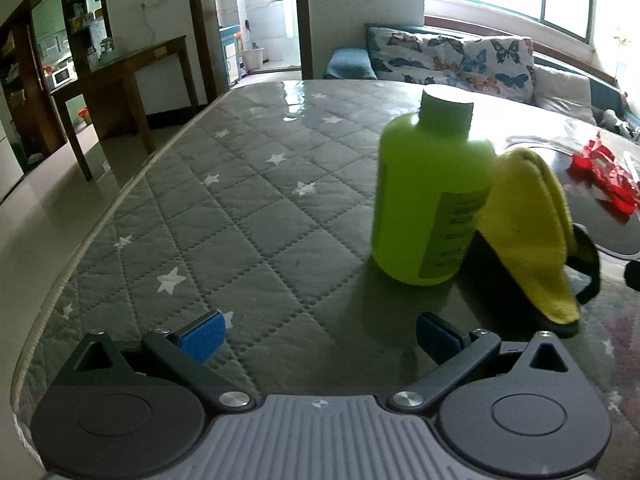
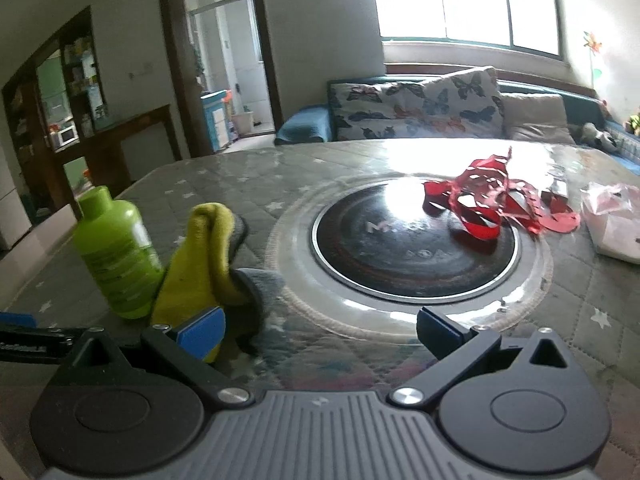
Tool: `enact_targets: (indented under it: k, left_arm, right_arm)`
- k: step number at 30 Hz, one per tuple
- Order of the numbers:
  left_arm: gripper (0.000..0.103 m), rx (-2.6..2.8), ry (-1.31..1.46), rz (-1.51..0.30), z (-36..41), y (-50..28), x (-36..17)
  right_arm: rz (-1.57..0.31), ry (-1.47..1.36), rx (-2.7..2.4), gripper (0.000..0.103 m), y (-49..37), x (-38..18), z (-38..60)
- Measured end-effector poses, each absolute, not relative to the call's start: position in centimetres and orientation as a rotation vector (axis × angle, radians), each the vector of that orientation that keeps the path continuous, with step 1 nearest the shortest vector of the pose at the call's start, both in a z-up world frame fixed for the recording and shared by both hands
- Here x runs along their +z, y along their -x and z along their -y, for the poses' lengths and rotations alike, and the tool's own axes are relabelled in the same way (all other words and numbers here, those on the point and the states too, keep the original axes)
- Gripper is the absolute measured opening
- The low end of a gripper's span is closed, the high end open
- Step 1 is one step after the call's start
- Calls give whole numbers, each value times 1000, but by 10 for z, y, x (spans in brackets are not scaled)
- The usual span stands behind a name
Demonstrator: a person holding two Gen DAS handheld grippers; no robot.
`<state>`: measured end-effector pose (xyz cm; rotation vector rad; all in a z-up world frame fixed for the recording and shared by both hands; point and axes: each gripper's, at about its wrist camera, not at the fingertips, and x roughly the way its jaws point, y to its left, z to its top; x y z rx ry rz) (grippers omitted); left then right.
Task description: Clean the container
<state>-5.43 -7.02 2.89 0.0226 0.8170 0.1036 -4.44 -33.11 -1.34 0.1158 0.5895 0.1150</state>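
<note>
A lime-green plastic bottle [image 1: 432, 200] with a green cap stands upright on the quilted table cover, ahead and right of my left gripper [image 1: 320, 338]. That gripper is open and holds nothing. A yellow cloth [image 1: 528, 224] leans against the bottle's right side, over something black. In the right wrist view the bottle [image 2: 116, 252] stands at the left with the yellow cloth [image 2: 200, 264] beside it. The cloth's lower edge lies by the left pad of my right gripper [image 2: 320, 334], which is open with nothing between its fingers.
A round black cooktop [image 2: 400, 248] is set into the table [image 1: 224, 216], with red paper cut-outs [image 2: 492, 200] lying on its far right part. A pale plastic bag [image 2: 616, 224] lies at the right. A sofa with butterfly cushions [image 2: 420, 108] stands beyond the table.
</note>
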Motion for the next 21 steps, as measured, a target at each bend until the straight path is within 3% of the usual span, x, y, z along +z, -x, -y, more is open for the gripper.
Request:
enact_targets:
  k: [21]
  left_arm:
    - [103,167,-41,-797,42,20,17]
  right_arm:
    - [-607,-167,-107,103,6,-38,381]
